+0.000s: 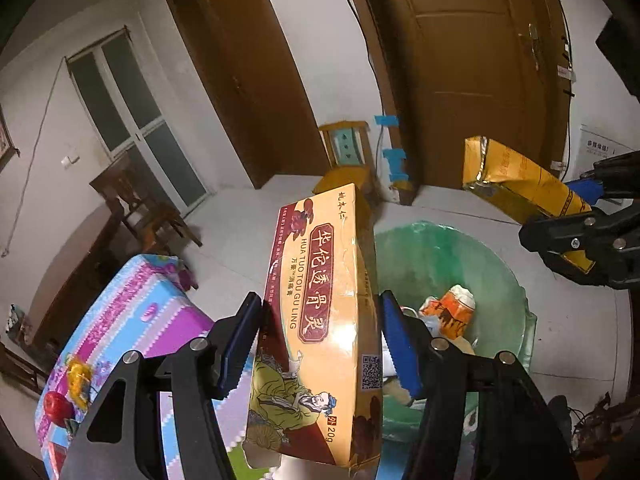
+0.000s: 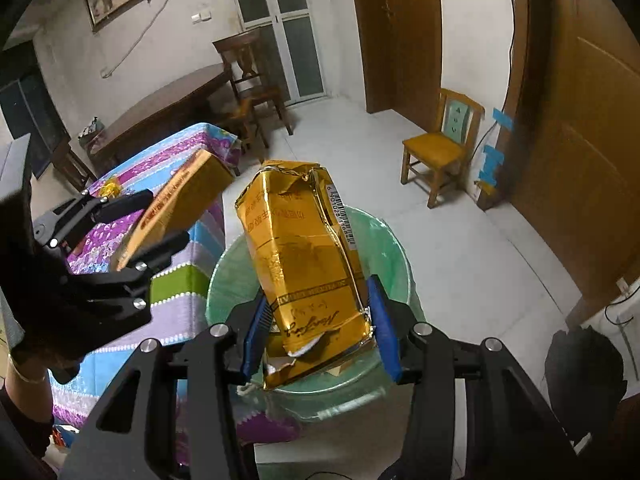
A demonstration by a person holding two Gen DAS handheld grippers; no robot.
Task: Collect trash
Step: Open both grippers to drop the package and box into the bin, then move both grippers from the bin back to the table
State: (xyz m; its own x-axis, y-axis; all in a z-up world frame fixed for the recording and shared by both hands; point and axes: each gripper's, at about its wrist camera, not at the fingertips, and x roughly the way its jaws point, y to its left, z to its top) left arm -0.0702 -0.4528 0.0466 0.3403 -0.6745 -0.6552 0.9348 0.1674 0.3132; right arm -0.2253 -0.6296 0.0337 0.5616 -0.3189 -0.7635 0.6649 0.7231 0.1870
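Holding both boxes over the green-lined bin [image 1: 452, 256] makes sense, so they'll drop straight in. Left gripper [image 1: 320, 344] jaws clamp the medicine box [image 1: 320, 320]; right gripper [image 2: 320, 328], at 2 o'clock in the left view, pinches the crumpled gold carton [image 2: 304, 260] just above the bin's rim.

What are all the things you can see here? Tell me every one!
Medicine box: 1, yellow and maroon, held in left tongs.
Gold pack: 1, torn, held in right tongs, over the bin.
Trash bin: 1, green liner, on the floor, trash inside.
Table cover: 1, purple and blue striped, beside the bin.
Apple: 1, red, on the table cover.
Small chair: 1, yellow wood, by the door.
Left tongs: 1, black, blue pads.
Right tongs: 1, black, blue pads.
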